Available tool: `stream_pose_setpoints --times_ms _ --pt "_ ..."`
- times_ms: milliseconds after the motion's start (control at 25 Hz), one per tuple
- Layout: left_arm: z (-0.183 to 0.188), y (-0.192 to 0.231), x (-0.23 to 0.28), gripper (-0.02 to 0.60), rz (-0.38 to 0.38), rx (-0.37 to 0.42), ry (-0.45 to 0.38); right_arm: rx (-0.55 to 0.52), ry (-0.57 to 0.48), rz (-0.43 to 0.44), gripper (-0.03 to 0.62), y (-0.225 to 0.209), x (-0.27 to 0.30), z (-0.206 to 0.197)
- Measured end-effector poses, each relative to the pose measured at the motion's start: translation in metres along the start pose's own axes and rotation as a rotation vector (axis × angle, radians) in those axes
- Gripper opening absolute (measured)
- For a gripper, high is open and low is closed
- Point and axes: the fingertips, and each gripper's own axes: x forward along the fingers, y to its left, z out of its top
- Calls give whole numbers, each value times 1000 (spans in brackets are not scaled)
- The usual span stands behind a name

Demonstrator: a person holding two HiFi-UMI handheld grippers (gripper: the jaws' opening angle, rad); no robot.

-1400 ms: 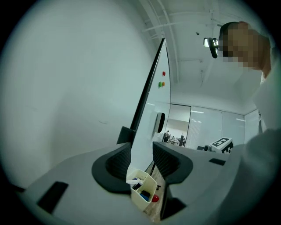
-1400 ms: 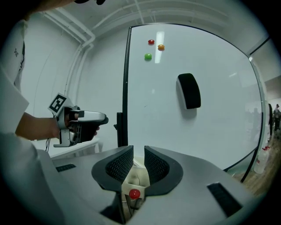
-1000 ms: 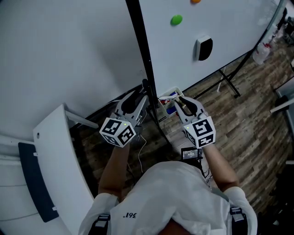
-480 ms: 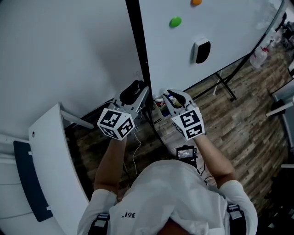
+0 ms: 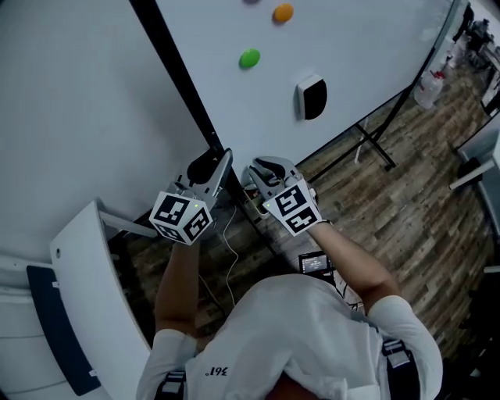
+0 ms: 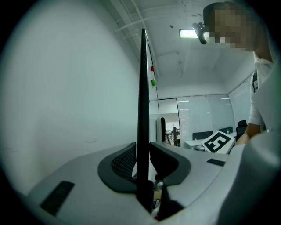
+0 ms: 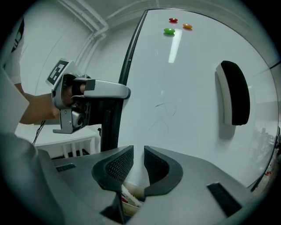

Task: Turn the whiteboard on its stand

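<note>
Whiteboard: large white panel in a thin black frame on a black tubular stand; it stands upright directly in front of you, over plank flooring
Black frame edge: the near side rail; the left gripper view sees it end-on as a narrow dark strip
Left gripper: your jaws have just been closing and now clamp the black frame edge low down, with a ribbed pad against each side
Right gripper: just beside the left one, by the board's lower corner; the jaws are a narrow slit apart with nothing pinched, and the white face and a marker tray show through the gap
On the face: green magnet, orange magnet and black-and-white eraser, all well up the panel from your hands
Handling, judged: stiff and broad, so likely slow to start and slow to stop; the rail is slim and smooth, so expect the pads to slide if you yank
Where to hold, judged: that side rail is the sound place and should give good leverage; the bare face gives you nothing to pinch
Watch: loose markers, eraser and magnets may drop if the panel swings over, so ease it round
</note>
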Motion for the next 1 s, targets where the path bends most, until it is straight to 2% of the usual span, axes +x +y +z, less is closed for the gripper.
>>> stream_pose_setpoints --times_ms 120,440,640,840,1000 --pt "1 -1 2 94 -38 0 22 1 2 3 77 -5 5 0" --pt "-4 2 9 87 -73 -19 50 -14 6 -29 77 -13 12 -3" --pt "-9 5 15 86 -82 -36 57 -18 18 -49 77 -18 16 -9" --pt "-4 4 41 86 -100 -53 73 -23 23 -77 77 -45 13 -5" --pt "-12 6 48 86 -97 -57 71 -35 29 -83 77 -51 17 -12"
